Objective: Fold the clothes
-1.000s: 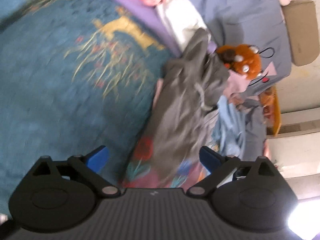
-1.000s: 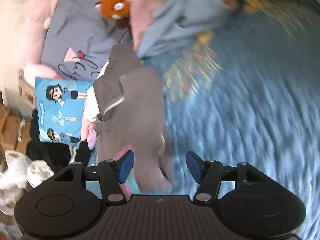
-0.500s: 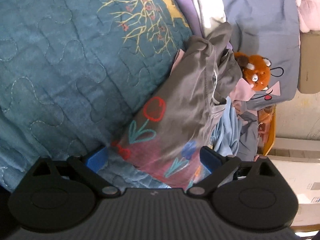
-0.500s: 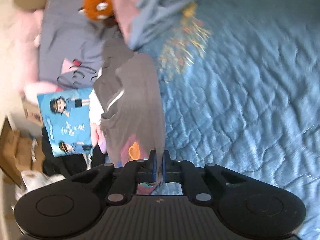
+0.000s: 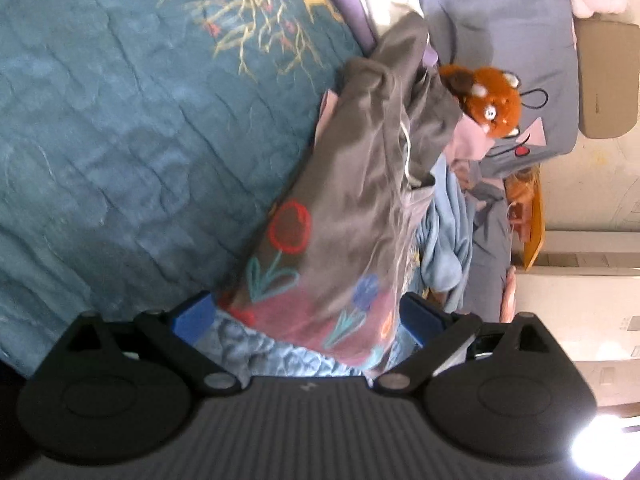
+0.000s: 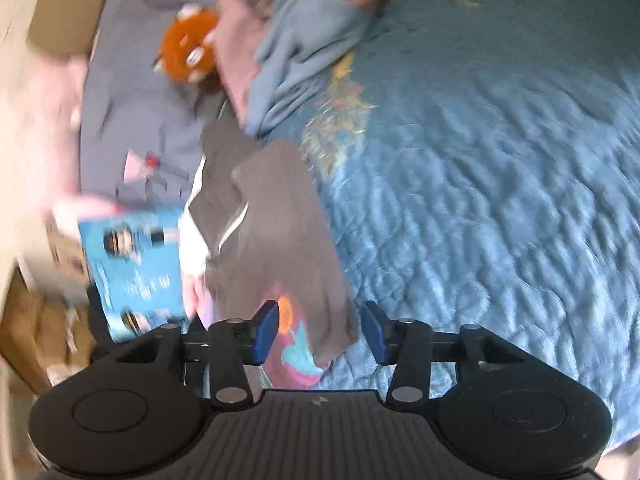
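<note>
Right gripper (image 6: pixel 319 332) jaws are opening, pads clear of cloth, hem of the grey garment (image 6: pixel 276 240) lying between them, nothing gripped. Left gripper (image 5: pixel 306 320) is standing wide, flower-printed end of the same garment (image 5: pixel 352 216) sitting between its fingers, not pinched. Garment is lying on the blue quilt (image 6: pixel 480 200), long axis running straight away from both grippers toward the orange plush (image 5: pixel 488 102) and the blue clothes pile (image 6: pixel 308 44). Both grippers are at the near hem; the far end is bunching.

Domestic bedroom: quilted teal bedspread (image 5: pixel 120 140) beneath the jaws; heaped clothes (image 5: pixel 444 240), plush toy (image 5: pixel 492 104) and pillow (image 5: pixel 500 20) lie beyond them.
</note>
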Tool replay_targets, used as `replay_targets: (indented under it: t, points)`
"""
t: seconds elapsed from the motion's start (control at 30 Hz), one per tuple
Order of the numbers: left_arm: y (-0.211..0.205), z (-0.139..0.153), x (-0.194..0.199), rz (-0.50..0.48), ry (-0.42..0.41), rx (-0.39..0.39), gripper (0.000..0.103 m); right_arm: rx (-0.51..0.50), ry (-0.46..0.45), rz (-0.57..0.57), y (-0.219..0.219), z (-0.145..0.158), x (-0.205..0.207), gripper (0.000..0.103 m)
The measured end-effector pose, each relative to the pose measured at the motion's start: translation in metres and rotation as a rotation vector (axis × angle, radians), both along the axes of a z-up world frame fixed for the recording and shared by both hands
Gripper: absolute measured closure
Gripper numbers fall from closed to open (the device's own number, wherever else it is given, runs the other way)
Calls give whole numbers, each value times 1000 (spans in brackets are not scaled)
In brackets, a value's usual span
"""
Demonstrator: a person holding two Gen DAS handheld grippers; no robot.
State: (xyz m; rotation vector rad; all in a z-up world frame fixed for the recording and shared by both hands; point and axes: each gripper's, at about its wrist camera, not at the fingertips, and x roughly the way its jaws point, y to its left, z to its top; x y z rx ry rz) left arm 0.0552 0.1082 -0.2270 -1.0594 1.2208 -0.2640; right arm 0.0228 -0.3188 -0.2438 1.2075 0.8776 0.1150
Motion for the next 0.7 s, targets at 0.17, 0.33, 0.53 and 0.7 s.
replay_targets:
  t: [0.17,0.33,0.53,0.7]
  points:
    - [-4,-5,1,2,23,-18,5,100,47,-34,3,-16,-5,53]
    - [-14,-7,3,13,-1,-1,15,134,69,-67,16,-26,-2,53]
    - [-19,-11,9,39,-26,-12,54,146,50,-120,20,-24,10,63]
    - [-18,-13,8,43,-42,-2,86,77,13,-67,22,-15,18,94]
